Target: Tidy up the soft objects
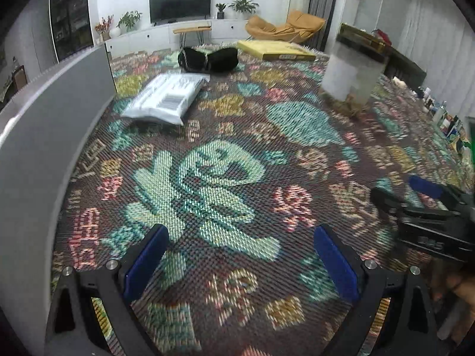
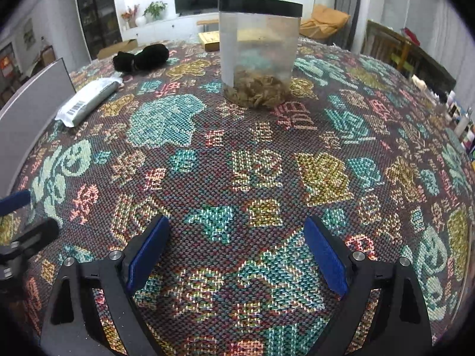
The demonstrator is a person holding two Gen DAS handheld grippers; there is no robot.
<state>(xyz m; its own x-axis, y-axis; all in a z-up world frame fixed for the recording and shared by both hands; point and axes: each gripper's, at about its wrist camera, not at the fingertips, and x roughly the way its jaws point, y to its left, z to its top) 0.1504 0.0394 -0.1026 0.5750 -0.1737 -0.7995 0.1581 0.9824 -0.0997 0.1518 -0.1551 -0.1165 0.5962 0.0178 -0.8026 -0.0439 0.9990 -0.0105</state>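
A black soft bundle point(image 1: 207, 58) lies at the far side of the patterned woven cloth point(image 1: 225, 136); the right wrist view shows it too point(image 2: 142, 57). A grey-white plastic mailer bag point(image 1: 166, 98) lies nearer, left of centre, also visible as the mailer bag point(image 2: 89, 101). My left gripper point(image 1: 240, 237) is open over bare cloth, well short of the bag. My right gripper point(image 2: 236, 228) is open too, empty, facing a clear jar point(image 2: 259, 50). The right gripper point(image 1: 421, 198) shows at the left view's right edge.
The clear jar point(image 1: 353, 71) with a black lid holds brown dried pieces at its bottom. A grey panel point(image 1: 44, 154) stands along the left. A yellow flat box point(image 1: 276, 49) lies at the far edge. Small bottles point(image 2: 463, 124) line the right side.
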